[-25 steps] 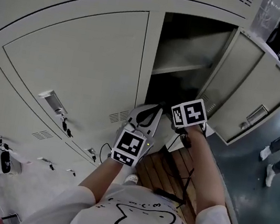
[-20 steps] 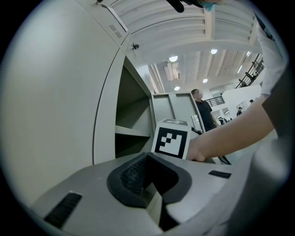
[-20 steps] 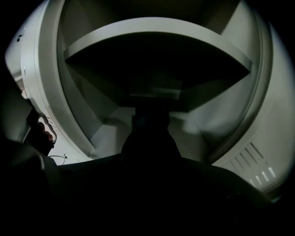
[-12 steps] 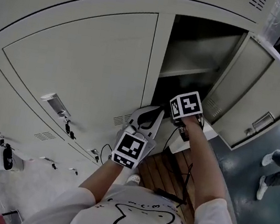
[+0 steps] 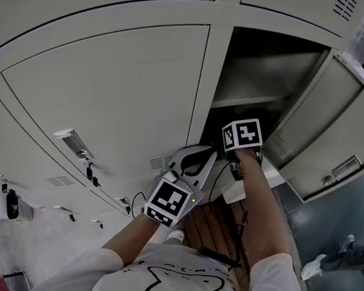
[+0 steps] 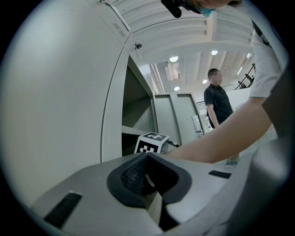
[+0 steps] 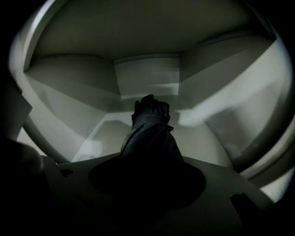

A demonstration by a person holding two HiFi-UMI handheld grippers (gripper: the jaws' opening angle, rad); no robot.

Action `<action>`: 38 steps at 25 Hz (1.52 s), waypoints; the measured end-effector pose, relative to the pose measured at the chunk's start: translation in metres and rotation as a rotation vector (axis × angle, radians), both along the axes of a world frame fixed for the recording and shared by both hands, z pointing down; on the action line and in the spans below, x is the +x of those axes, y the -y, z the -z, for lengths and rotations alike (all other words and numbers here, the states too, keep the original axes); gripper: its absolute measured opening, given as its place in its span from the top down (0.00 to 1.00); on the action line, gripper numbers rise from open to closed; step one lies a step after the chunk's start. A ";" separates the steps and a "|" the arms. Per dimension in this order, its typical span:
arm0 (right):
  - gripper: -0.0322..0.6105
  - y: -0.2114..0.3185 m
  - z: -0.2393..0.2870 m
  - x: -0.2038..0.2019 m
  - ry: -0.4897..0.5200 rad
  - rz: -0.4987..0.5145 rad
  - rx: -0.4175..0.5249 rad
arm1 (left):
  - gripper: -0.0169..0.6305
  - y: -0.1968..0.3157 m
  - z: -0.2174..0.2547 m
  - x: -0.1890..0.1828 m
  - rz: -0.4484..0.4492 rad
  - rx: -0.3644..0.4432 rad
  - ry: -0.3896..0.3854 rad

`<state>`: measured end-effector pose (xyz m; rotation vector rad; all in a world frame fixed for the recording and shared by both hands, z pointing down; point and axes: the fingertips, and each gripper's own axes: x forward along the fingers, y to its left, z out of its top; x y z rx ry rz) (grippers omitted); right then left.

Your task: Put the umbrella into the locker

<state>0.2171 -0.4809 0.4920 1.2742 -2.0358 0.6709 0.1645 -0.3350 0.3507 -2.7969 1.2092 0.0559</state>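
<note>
Right gripper (image 7: 147, 184) inside open locker (image 7: 146, 83), jaws just easing apart round dark folded umbrella (image 7: 150, 126); pad contact lost in shadow. Left gripper (image 6: 148, 160) clenched, empty, outside locker.

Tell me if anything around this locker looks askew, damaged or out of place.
Nothing stands out. The dark folded umbrella points straight into the open locker, under its shelf. The door is swung wide and looks sound, and the neighbouring doors are shut.
</note>
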 end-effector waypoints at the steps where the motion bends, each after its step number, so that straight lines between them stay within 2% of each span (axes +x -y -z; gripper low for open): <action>1: 0.55 0.002 0.000 -0.001 0.001 0.002 -0.004 | 0.97 0.000 0.000 0.000 -0.001 0.000 0.001; 9: 0.54 0.018 -0.003 -0.003 -0.005 0.018 -0.008 | 0.97 0.001 0.000 0.003 -0.003 0.002 0.013; 15: 0.52 0.023 -0.002 -0.005 0.014 0.028 0.046 | 0.97 0.001 -0.001 0.001 0.012 0.001 0.021; 23: 0.52 0.022 -0.001 -0.005 0.014 0.022 0.058 | 0.97 -0.004 -0.001 -0.001 0.018 0.002 0.023; 29: 0.40 0.017 0.013 -0.004 0.093 0.048 0.124 | 0.97 -0.009 -0.002 0.003 0.006 0.005 0.030; 38: 0.39 -0.008 0.042 0.004 0.184 0.070 0.232 | 0.97 -0.014 -0.003 0.010 -0.012 -0.001 0.024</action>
